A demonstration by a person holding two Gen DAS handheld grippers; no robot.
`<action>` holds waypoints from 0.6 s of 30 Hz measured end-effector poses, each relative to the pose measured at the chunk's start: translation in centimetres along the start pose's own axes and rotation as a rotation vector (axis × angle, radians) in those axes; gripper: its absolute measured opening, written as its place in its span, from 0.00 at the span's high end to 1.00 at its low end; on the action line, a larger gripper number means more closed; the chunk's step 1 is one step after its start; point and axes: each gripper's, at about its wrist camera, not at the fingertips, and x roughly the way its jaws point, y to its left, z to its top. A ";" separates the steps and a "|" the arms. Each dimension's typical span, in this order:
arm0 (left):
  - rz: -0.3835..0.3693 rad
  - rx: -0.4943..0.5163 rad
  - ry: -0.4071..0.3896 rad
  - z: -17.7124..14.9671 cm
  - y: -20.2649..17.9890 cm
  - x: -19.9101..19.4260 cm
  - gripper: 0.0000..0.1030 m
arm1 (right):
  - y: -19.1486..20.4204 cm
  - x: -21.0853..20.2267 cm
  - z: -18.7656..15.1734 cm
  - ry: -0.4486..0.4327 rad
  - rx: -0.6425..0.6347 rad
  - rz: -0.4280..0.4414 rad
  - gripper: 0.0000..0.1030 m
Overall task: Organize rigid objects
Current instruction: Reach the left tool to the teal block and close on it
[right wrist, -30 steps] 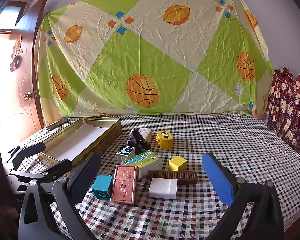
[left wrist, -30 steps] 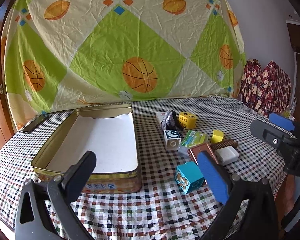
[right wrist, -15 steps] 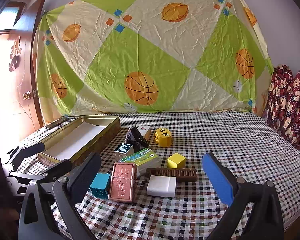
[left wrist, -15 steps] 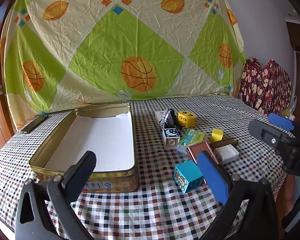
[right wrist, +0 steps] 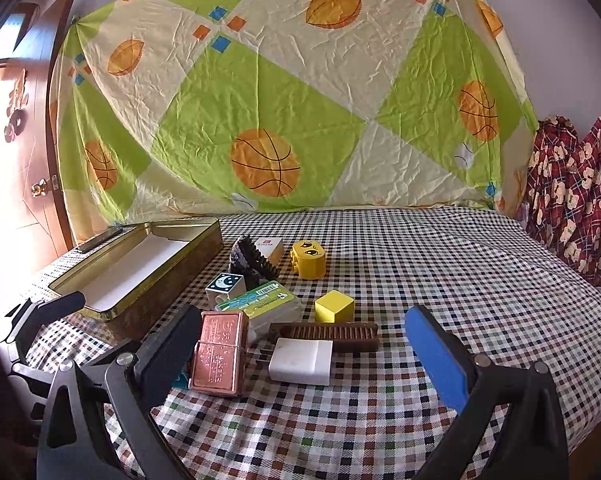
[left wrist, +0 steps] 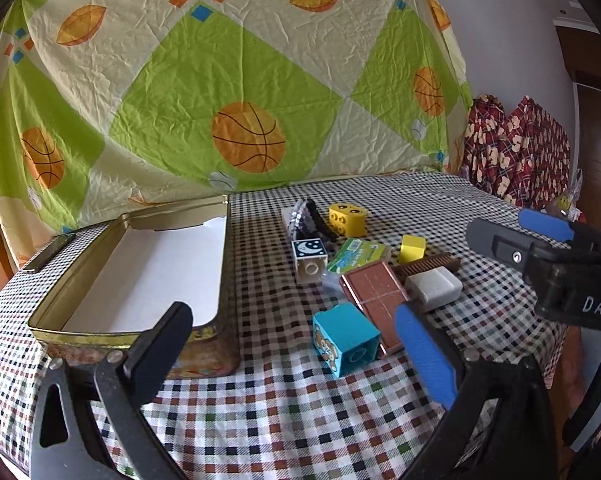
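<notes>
Item: loose rigid pieces, clustered on the checked cloth (right wrist: 440, 272) right of the open tin (left wrist: 112, 272), which holds none of them.

Left gripper (left wrist: 296, 344): jaws spread, holding nothing, low before the blue cube (left wrist: 346, 338).

Right gripper (right wrist: 300, 348): jaws spread, holding nothing, facing the white block (right wrist: 302, 360).

Risks, as I judge them: the copper case (right wrist: 220, 354) leans against its neighbours, so a finger closing nearby may topple it; the brown comb (right wrist: 328, 334) touches the white block and may drag along; both grippers converge on one tight cluster and could collide.

left tongs (left wrist: 296, 344) spread wide, right tongs (right wrist: 304, 340) spread wide, both empty
</notes>
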 end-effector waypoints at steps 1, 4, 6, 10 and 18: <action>-0.011 0.003 0.005 -0.1 -0.3 0.2 0.02 | -0.2 0.0 0.0 0.001 0.006 0.000 0.00; -0.031 0.018 0.033 0.0 -1.1 1.0 0.06 | -0.7 0.1 -0.1 0.002 0.016 0.002 0.00; -0.041 0.027 0.057 0.0 -1.4 1.6 0.11 | -0.9 0.2 -0.1 0.004 0.018 0.003 0.00; -0.033 0.037 0.122 -0.2 -1.8 3.1 0.17 | -1.1 0.5 -0.2 0.010 0.023 0.007 0.00; -0.097 -0.034 0.163 -1.0 -0.2 4.1 0.58 | -1.0 0.7 -0.4 0.017 0.017 0.021 0.00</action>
